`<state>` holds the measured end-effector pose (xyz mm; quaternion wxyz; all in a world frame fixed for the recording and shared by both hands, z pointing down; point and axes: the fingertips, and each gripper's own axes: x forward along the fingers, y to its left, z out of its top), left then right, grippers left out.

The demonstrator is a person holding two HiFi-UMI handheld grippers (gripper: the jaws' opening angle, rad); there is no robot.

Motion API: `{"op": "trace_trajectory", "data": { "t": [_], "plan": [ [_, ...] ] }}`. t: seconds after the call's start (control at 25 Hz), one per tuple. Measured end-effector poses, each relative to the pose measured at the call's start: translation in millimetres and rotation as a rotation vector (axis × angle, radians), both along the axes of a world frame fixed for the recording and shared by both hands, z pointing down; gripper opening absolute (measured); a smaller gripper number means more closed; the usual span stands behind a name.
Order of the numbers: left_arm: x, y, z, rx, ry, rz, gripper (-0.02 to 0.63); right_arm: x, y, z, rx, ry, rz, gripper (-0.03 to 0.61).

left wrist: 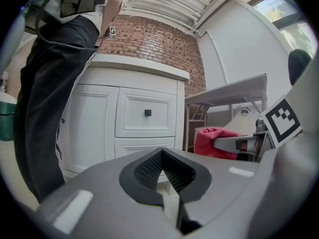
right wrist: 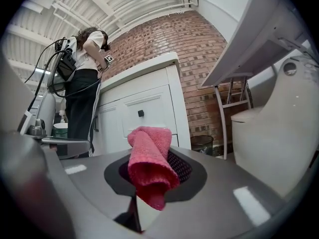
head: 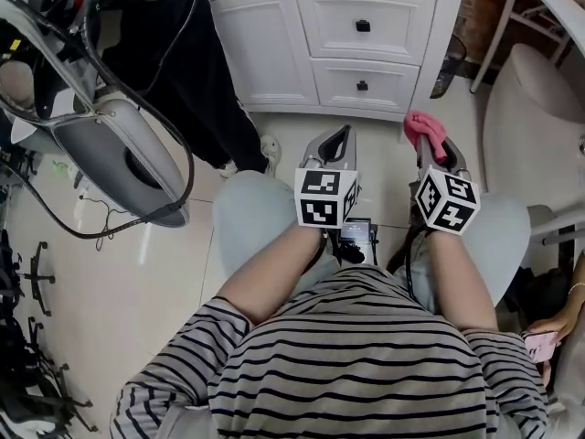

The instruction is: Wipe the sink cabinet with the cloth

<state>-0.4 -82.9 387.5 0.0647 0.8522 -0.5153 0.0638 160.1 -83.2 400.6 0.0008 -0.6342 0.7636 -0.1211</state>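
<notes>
Cloth (right wrist: 149, 158), pink waffle-knit, pinched in right tool (head: 435, 156), left tool (left wrist: 163, 158) closed empty, white panelled cabinet (head: 265, 44)

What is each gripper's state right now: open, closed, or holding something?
Left gripper: closed, nothing between its jaws.
Right gripper: closed on the pink cloth.

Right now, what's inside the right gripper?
A pink cloth, pinched in the right gripper, its bunched end poking out toward the cabinet. The part clamped between the pads is covered.
</notes>
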Motion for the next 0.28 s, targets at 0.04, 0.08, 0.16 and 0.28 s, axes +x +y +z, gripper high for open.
{"op": "trace_trajectory", "data": {
  "t": [0.04, 0.08, 0.16, 0.28],
  "plan": [
    [-1.5, 0.2, 0.3, 0.000, -0.006, -0.001, -0.006, -1.8, 0.3, 0.3, 0.000, 0.002, -0.001, 0.087],
    [-2.5, 0.3, 0.7, 0.000, -0.012, 0.000, -0.006, -3.0, 0.7, 0.8, -0.001, 0.003, -0.002, 0.087],
    [-3.3, 0.1, 1.9, -0.002, -0.024, 0.002, -0.006, -3.7, 1.3, 1.8, -0.005, 0.006, -0.001, 0.087],
    [-3.6, -0.7, 3.7, -0.007, -0.031, 0.004, -0.006, -1.7, 2.5, 3.5, -0.013, 0.007, 0.005, 0.087]
  ]
}}
